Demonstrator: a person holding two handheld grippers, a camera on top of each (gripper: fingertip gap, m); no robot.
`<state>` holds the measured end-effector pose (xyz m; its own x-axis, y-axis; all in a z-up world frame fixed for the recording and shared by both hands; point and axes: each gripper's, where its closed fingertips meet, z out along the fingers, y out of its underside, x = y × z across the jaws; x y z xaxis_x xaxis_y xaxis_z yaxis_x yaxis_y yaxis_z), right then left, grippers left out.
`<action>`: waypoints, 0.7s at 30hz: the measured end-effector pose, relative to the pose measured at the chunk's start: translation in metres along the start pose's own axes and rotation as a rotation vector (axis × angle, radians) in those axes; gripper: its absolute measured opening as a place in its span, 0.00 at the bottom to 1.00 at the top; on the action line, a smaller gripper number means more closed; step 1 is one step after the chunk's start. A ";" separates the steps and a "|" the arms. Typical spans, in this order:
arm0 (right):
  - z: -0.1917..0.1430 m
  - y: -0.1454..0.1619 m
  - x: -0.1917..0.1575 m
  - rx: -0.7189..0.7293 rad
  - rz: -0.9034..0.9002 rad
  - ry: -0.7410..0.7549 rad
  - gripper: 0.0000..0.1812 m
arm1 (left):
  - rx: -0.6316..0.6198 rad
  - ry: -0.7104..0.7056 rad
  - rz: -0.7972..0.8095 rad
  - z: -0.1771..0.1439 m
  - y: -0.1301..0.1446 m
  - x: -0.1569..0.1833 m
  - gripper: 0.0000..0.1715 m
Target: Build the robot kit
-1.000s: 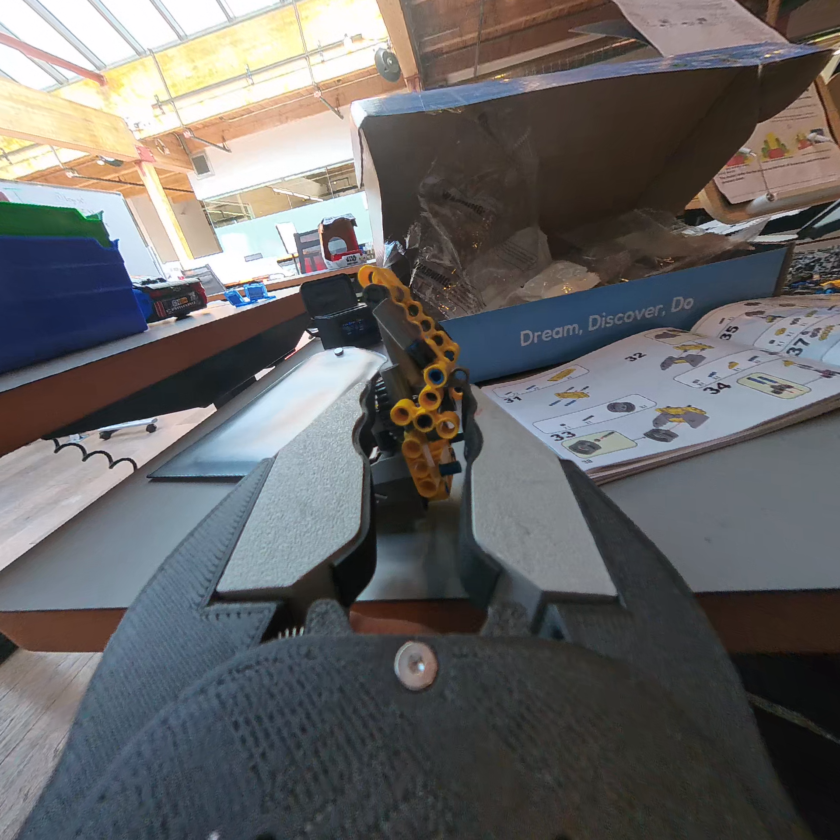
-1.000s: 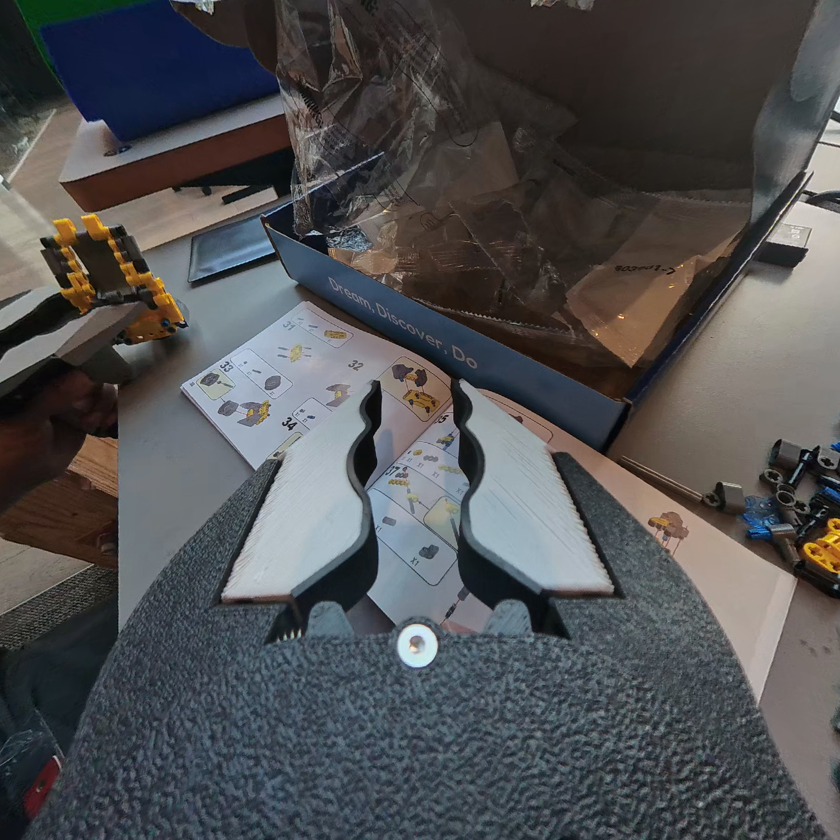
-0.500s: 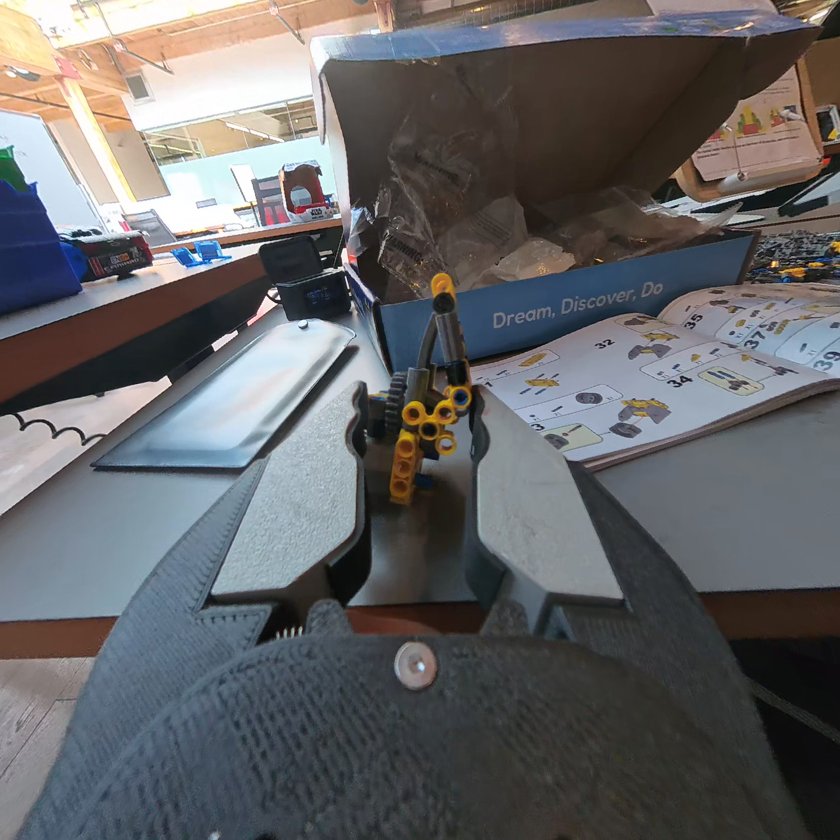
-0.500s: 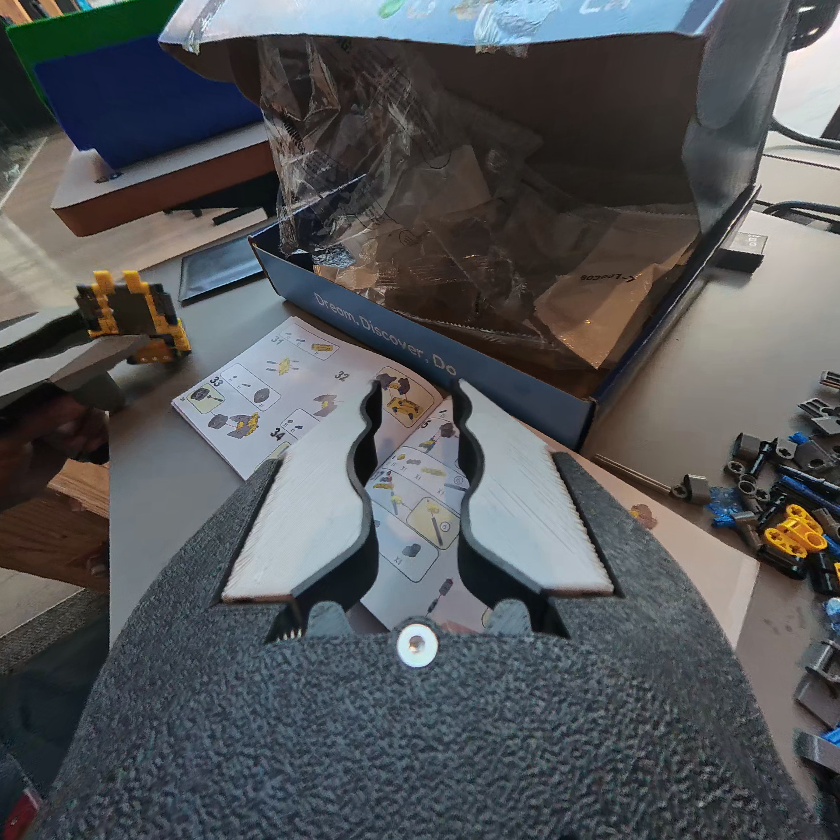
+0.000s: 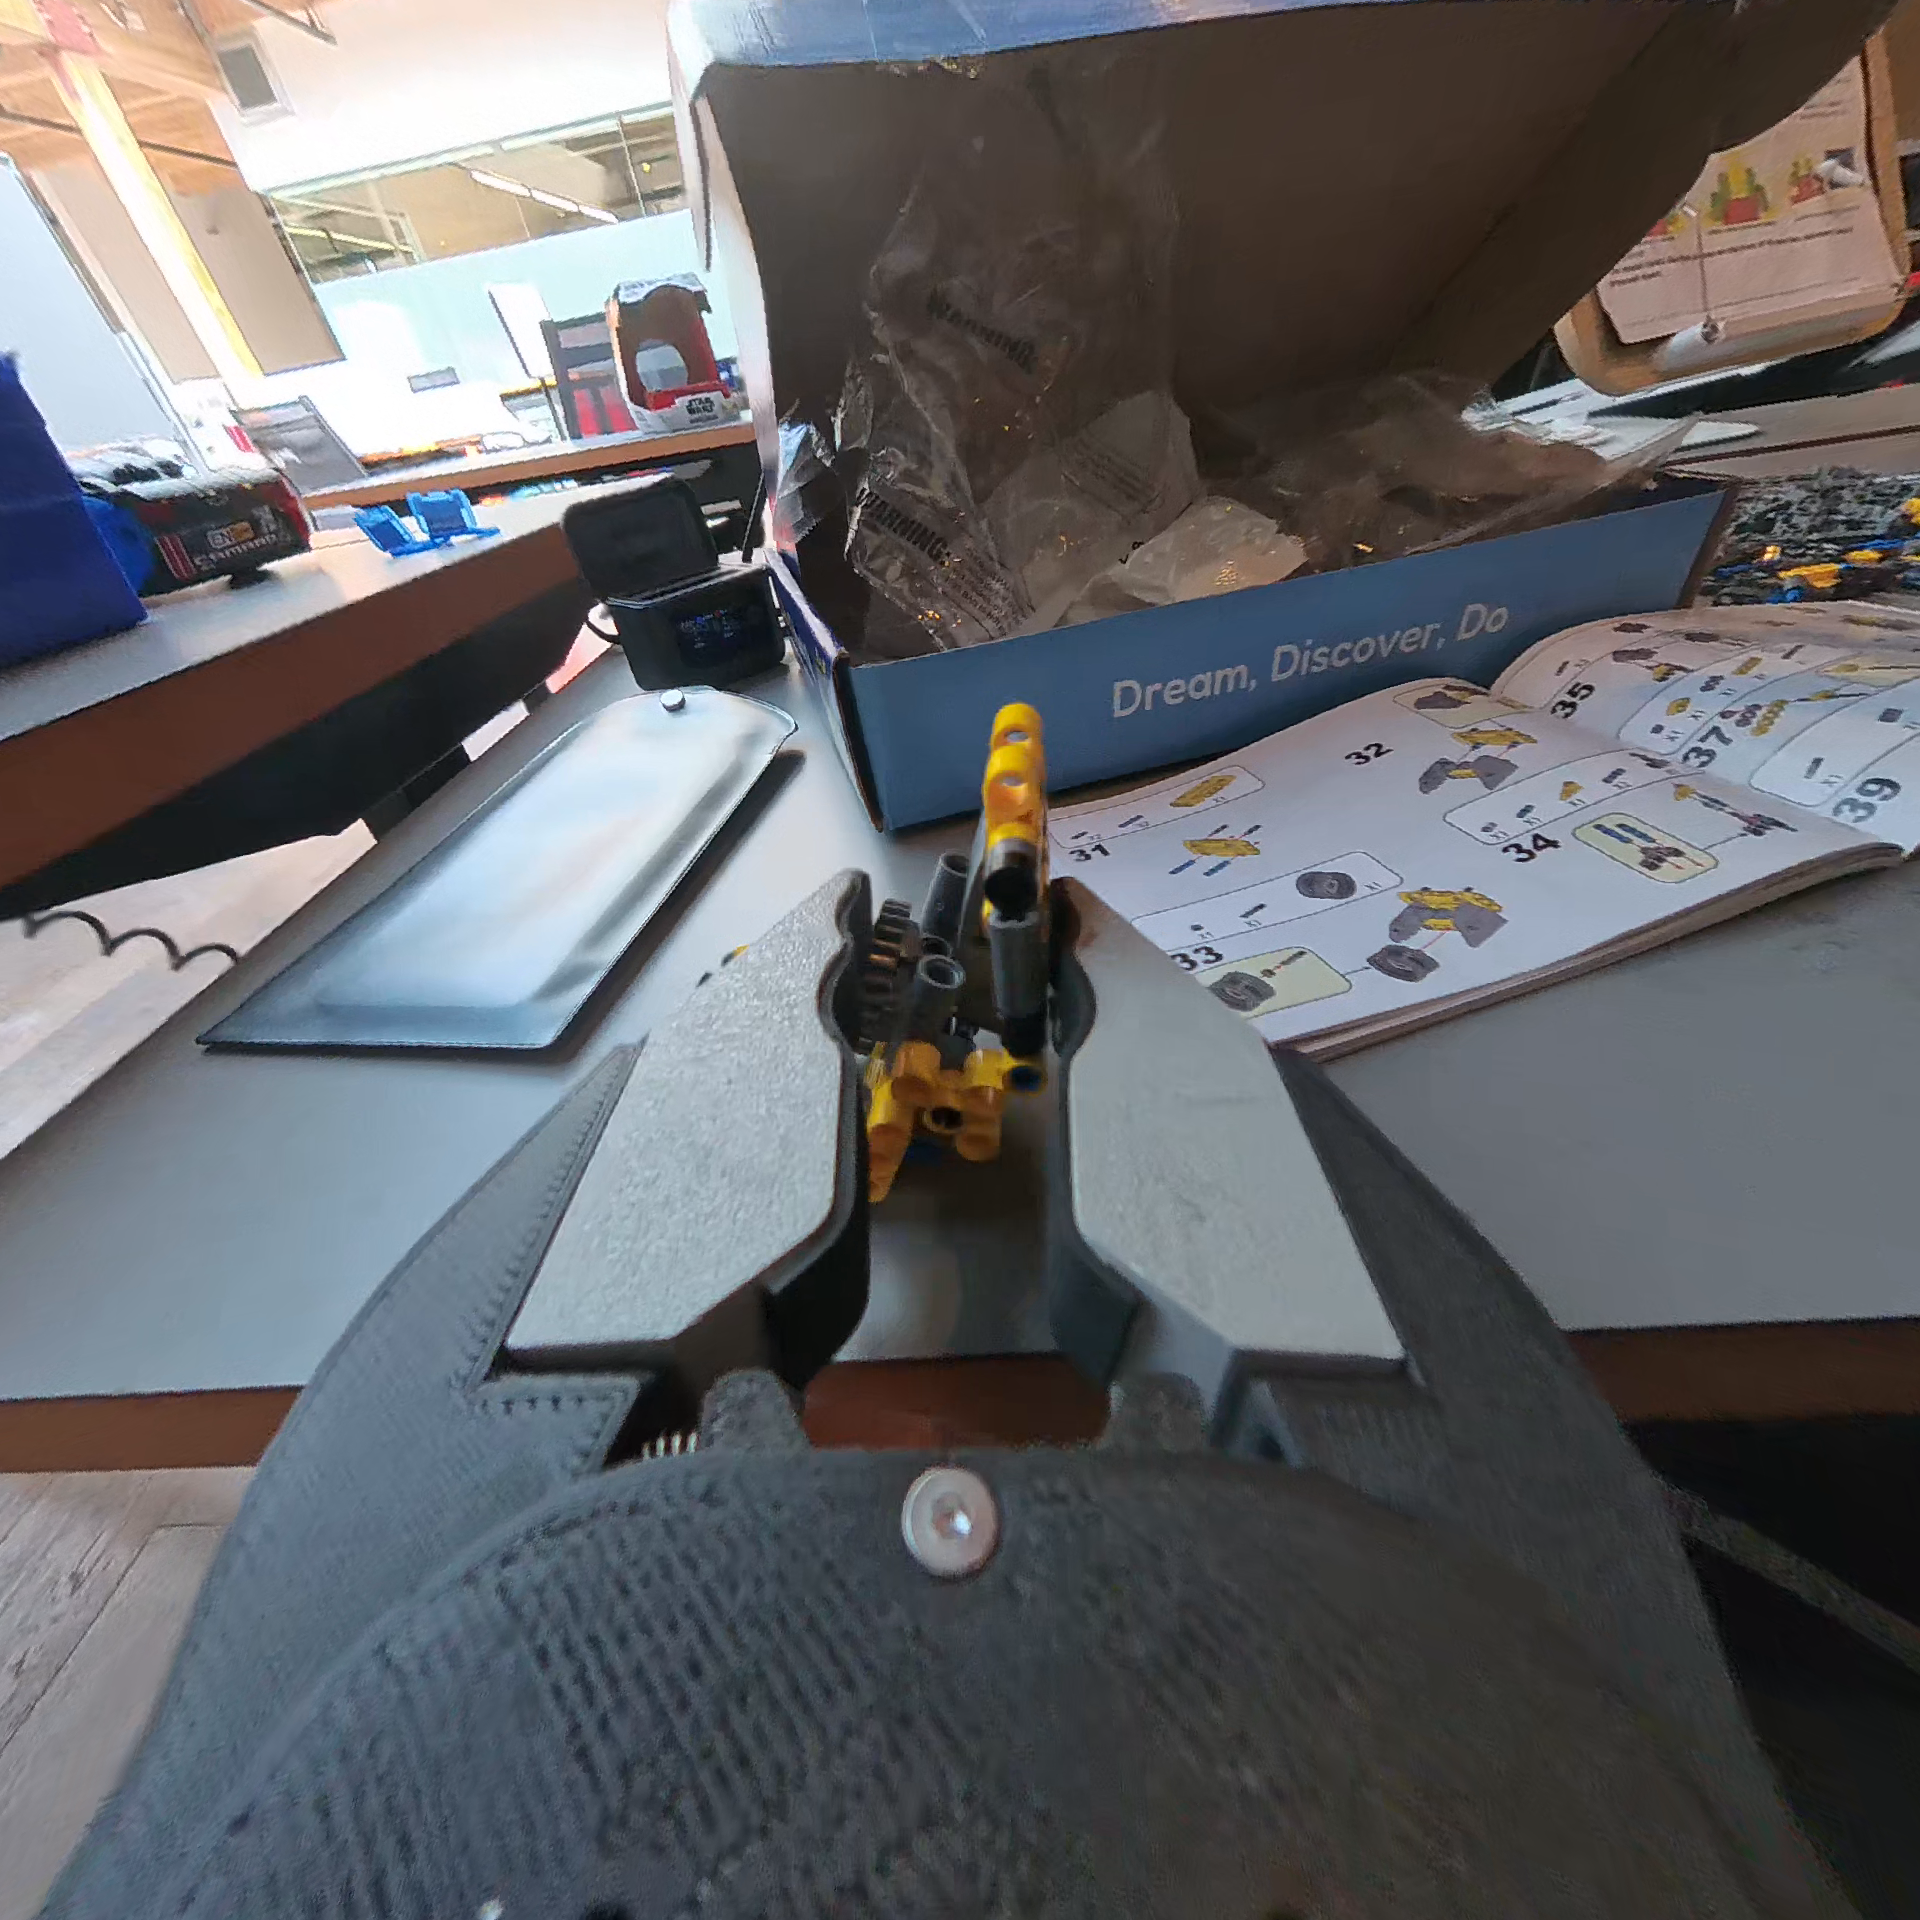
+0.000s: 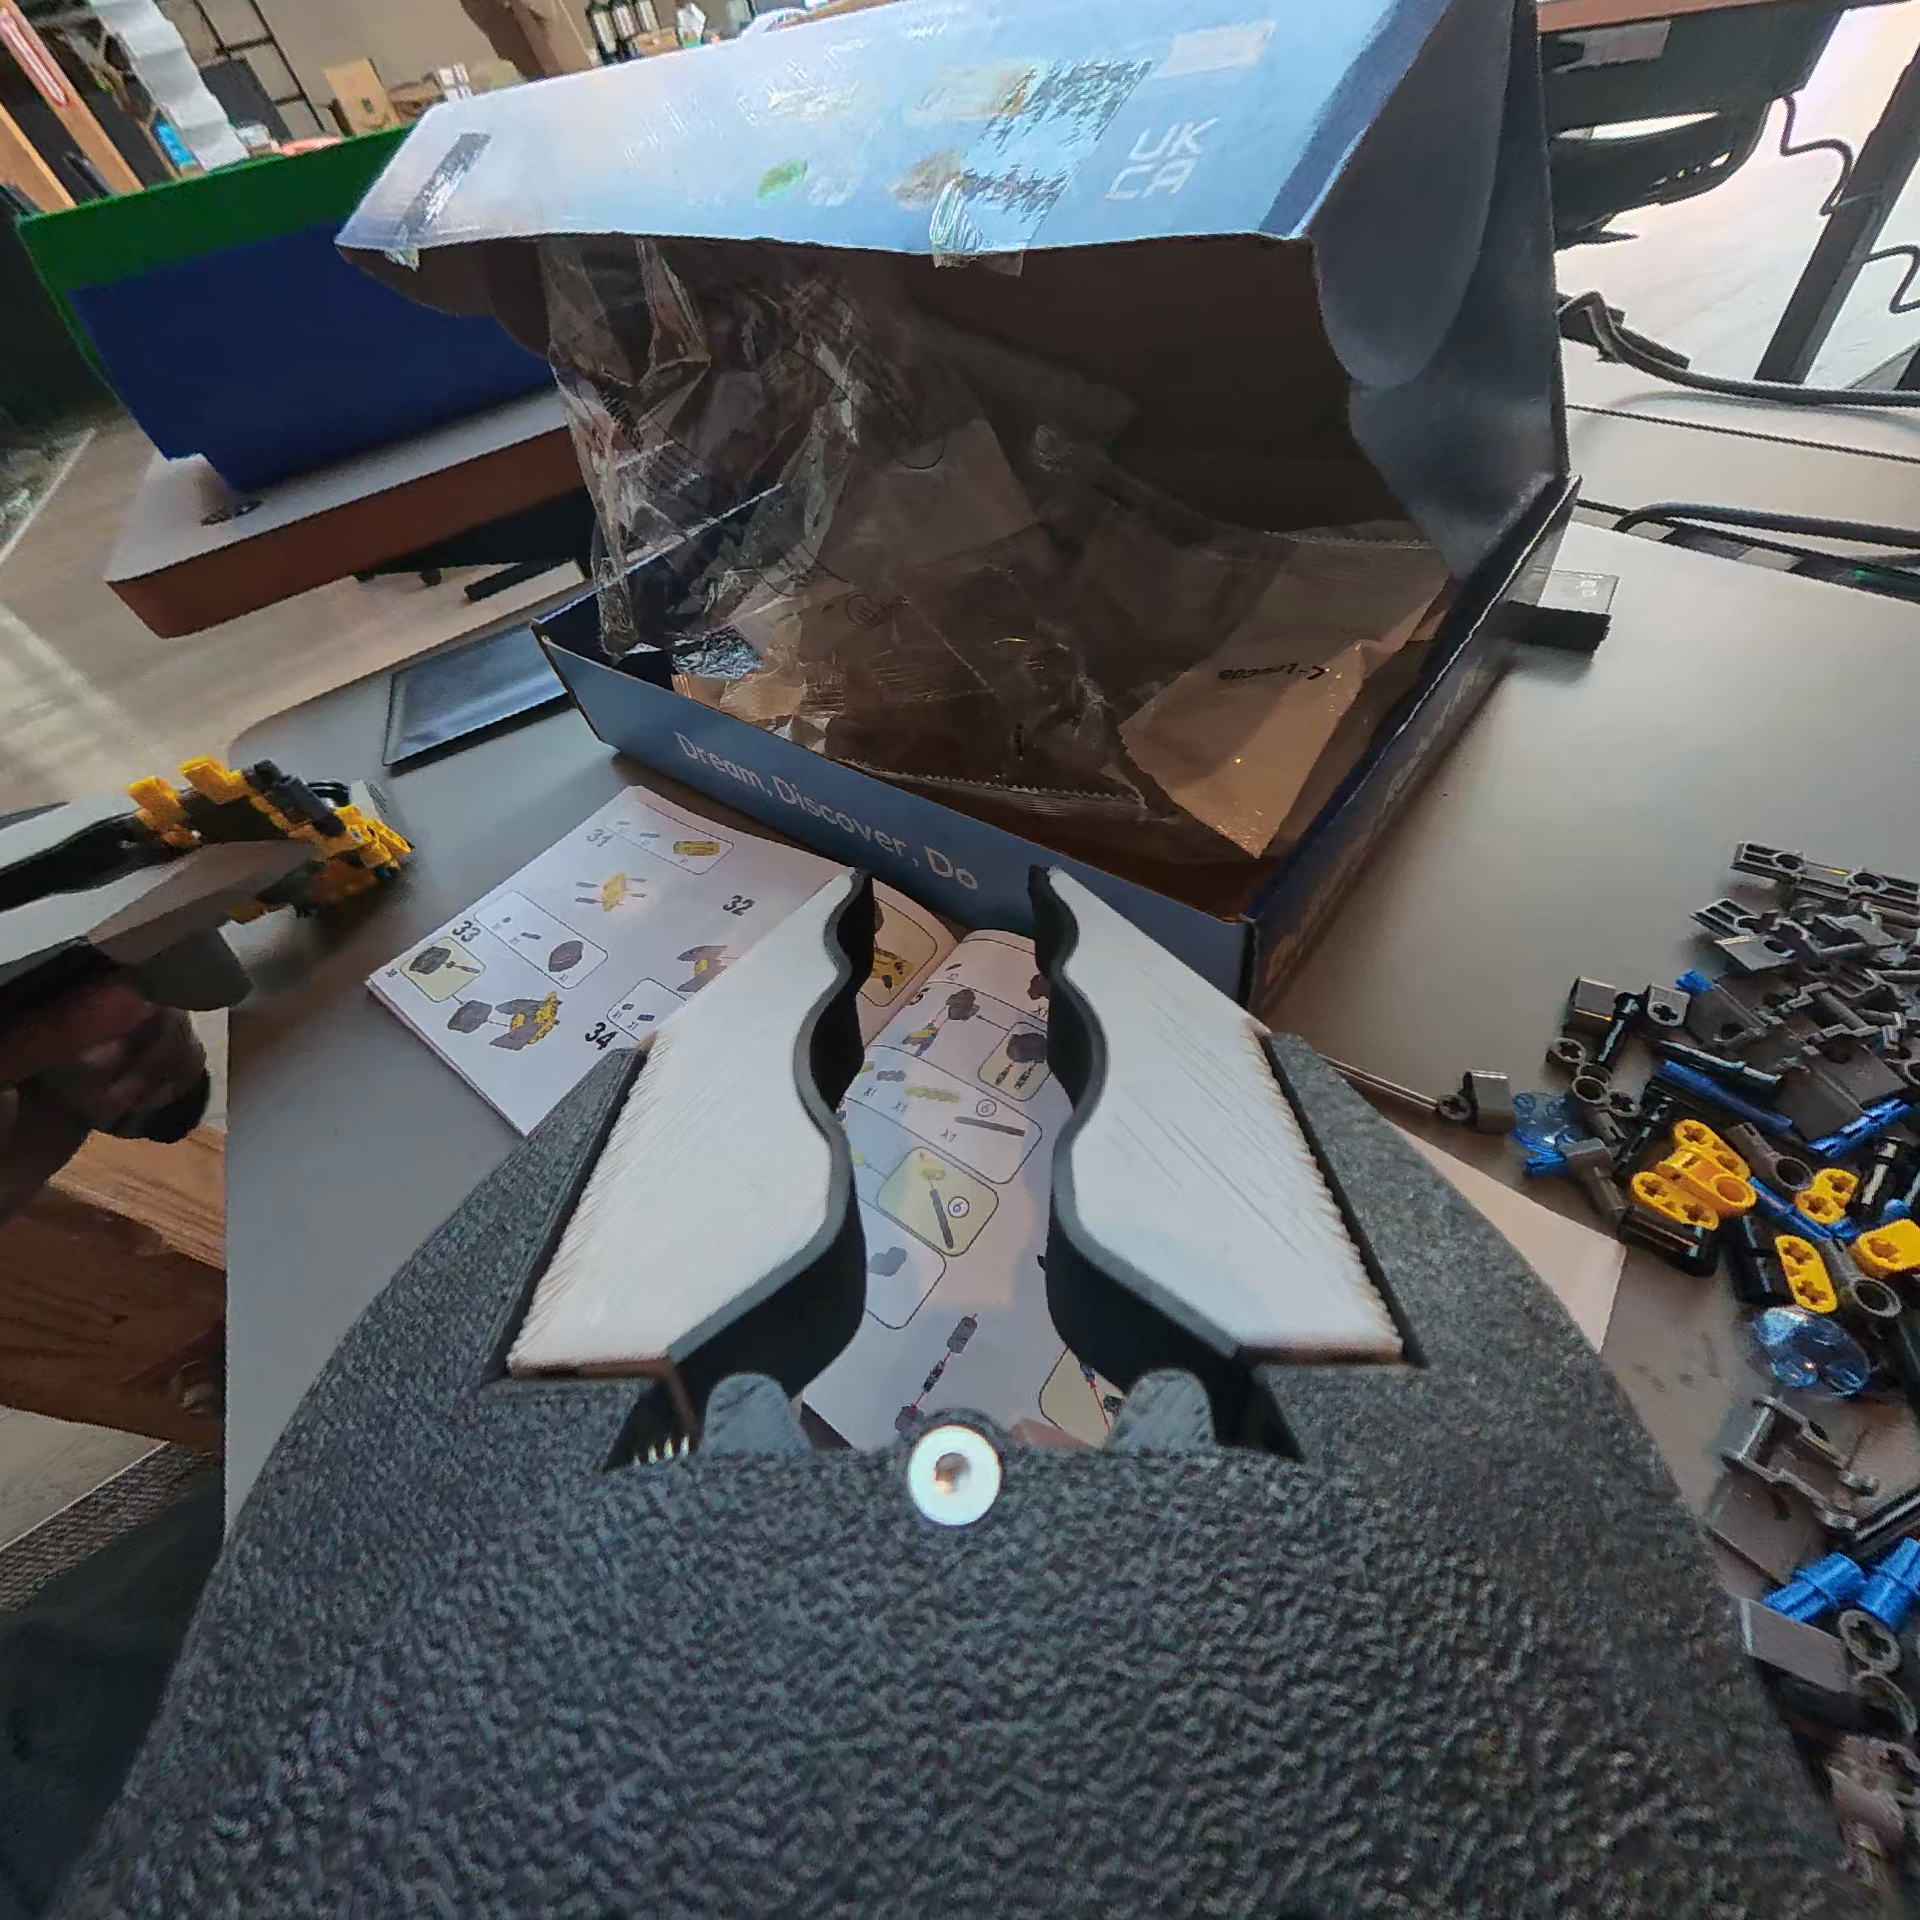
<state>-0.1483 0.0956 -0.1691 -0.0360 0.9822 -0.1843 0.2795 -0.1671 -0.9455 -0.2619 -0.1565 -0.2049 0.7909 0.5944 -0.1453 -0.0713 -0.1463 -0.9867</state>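
My left gripper (image 5: 951, 935) is shut on a small yellow and grey brick assembly (image 5: 961, 966) with a black gear, held just above the grey table near its front edge. The same assembly (image 6: 275, 831) and the left gripper (image 6: 312, 847) show at the far left of the right wrist view, with a hand below. My right gripper (image 6: 945, 914) is open and empty, hovering above an open instruction booklet (image 6: 582, 935), which also shows in the left wrist view (image 5: 1455, 831). An open blue box (image 6: 935, 831) full of clear plastic bags stands behind the booklet.
A heap of loose grey, blue and yellow bricks (image 6: 1766, 1122) lies on the table at the right. A flat black pouch (image 5: 520, 894) lies left of the box, with a small black case (image 5: 686, 613) behind it. A second table (image 5: 260, 644) with a blue bin stands at the left. Some 30 cm of space lies between my two pairs of fingers.
My left gripper has lowered toward the table and the assembly has turned in it. My right gripper has pulled back and tilted up, bringing the brick heap into view.
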 end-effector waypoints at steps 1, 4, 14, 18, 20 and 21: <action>0.000 0.000 -0.001 0.001 -0.003 -0.001 0.16 | -0.011 0.010 -0.031 0.000 -0.001 -0.002 0.14; 0.001 0.001 -0.002 -0.003 -0.006 -0.007 0.16 | -0.005 0.043 -0.268 -0.001 -0.008 -0.020 0.13; 0.000 -0.002 -0.010 0.010 -0.017 -0.030 0.15 | -0.023 0.291 -0.730 -0.002 -0.017 -0.045 0.12; -0.001 -0.003 -0.010 0.016 -0.011 -0.037 0.15 | -0.033 0.370 -0.796 -0.003 -0.018 -0.040 0.12; -0.001 -0.004 -0.012 0.016 -0.012 -0.041 0.15 | -0.001 0.461 -0.871 -0.006 -0.027 -0.034 0.06; -0.001 -0.004 -0.012 0.017 -0.015 -0.043 0.15 | 0.007 0.496 -0.922 -0.007 -0.029 -0.033 0.05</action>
<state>-0.1480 0.0841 -0.1631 -0.0808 0.9801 -0.1813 0.2627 -0.1545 -0.9524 -0.2814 -0.1778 -0.1711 0.7011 0.0822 0.7083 0.6837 0.2045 -0.7005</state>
